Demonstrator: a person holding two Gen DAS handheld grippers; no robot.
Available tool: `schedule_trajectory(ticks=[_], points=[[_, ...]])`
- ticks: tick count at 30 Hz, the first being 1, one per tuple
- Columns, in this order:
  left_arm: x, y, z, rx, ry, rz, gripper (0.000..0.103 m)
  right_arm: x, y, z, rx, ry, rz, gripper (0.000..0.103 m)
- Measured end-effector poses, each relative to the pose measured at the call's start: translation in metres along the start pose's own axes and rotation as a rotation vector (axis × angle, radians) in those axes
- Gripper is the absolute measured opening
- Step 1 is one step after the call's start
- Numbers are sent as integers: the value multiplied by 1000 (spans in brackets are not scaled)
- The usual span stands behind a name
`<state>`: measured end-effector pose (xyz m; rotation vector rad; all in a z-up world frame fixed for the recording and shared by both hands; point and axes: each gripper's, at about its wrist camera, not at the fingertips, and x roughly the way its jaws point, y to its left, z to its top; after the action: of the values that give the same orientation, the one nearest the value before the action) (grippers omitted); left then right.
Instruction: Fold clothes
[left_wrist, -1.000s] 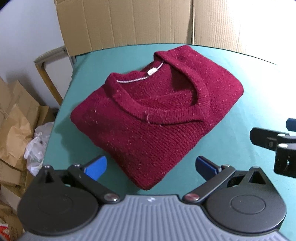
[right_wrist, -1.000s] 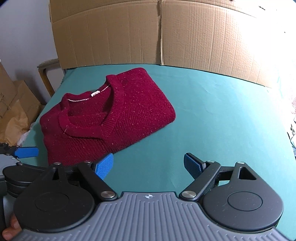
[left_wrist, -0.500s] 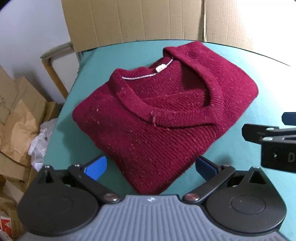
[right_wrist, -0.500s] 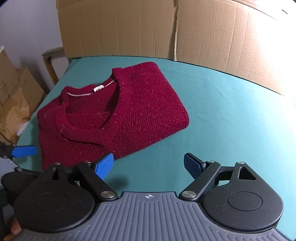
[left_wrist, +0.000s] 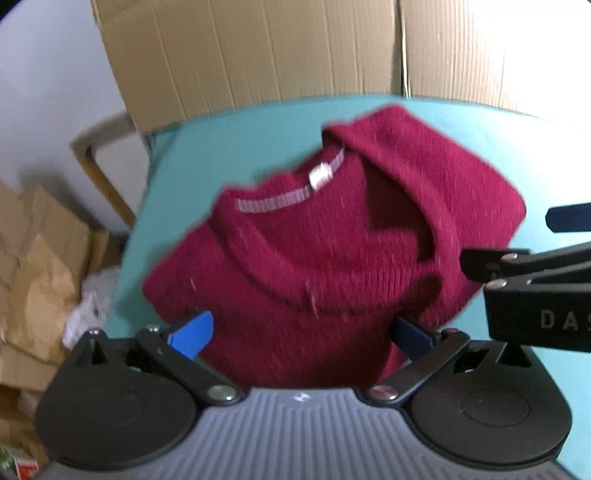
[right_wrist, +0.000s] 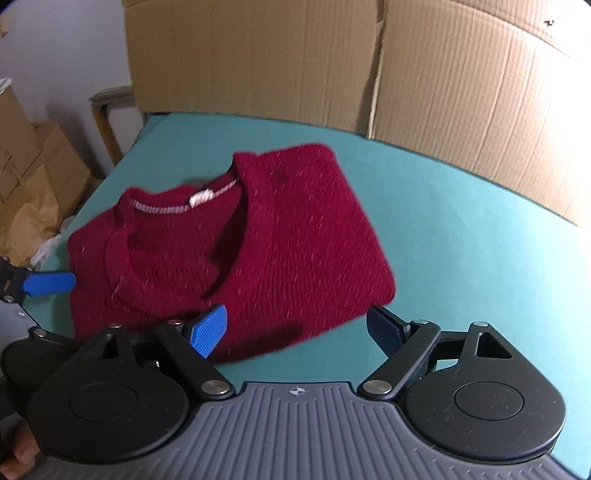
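Left wrist view: the left hand-held gripper (left_wrist: 301, 338) is hanging wide open, gripping nothing, over the sweater (left_wrist: 332, 258) at 12 o'clock on the worktop (left_wrist: 229, 147). Right wrist view: the right hand-held gripper (right_wrist: 297, 330) is gaping empty too, sweater (right_wrist: 229, 251) lying at 11 o'clock. It's looking folded; next, I'd say, both are needing its near edge.

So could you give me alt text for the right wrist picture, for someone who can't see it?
A folded dark red sweater lies on a teal table, neckline and label showing. In the foreground the right hand-held gripper is open at the sweater's near edge. Cardboard sheets stand behind the table.
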<state>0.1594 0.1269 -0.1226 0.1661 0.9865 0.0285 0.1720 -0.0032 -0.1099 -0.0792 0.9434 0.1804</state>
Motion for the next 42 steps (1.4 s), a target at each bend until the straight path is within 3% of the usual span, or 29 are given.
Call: schedule_trajectory(ticks=[6, 10, 16, 21, 24, 28, 34, 39, 42], points=[[-24, 12, 11, -34, -97, 56, 103, -12, -7, 9, 163, 5, 7, 86], [-20, 19, -6, -53, -86, 22, 103, -12, -3, 6, 138, 11, -3, 86], [-3, 41, -49, -93, -31, -68, 102, -5, -30, 9, 151, -25, 54, 86], [0, 65, -66, -177, -18, -138, 102, 22, -41, 29, -35, -85, -37, 86], [1, 81, -65, -235, -21, -138, 102, 45, -40, 41, -116, -111, -88, 85], [2, 104, -54, -292, -59, -71, 102, 74, -56, 60, -32, -107, 0, 85], [26, 108, -45, -334, -14, -99, 102, 103, -68, 73, -14, -83, 122, 86], [37, 110, -40, -409, 13, -183, 102, 110, -71, 71, -1, 3, 326, 85], [51, 116, -36, -493, 49, -254, 102, 118, -69, 71, -5, 44, 369, 87]])
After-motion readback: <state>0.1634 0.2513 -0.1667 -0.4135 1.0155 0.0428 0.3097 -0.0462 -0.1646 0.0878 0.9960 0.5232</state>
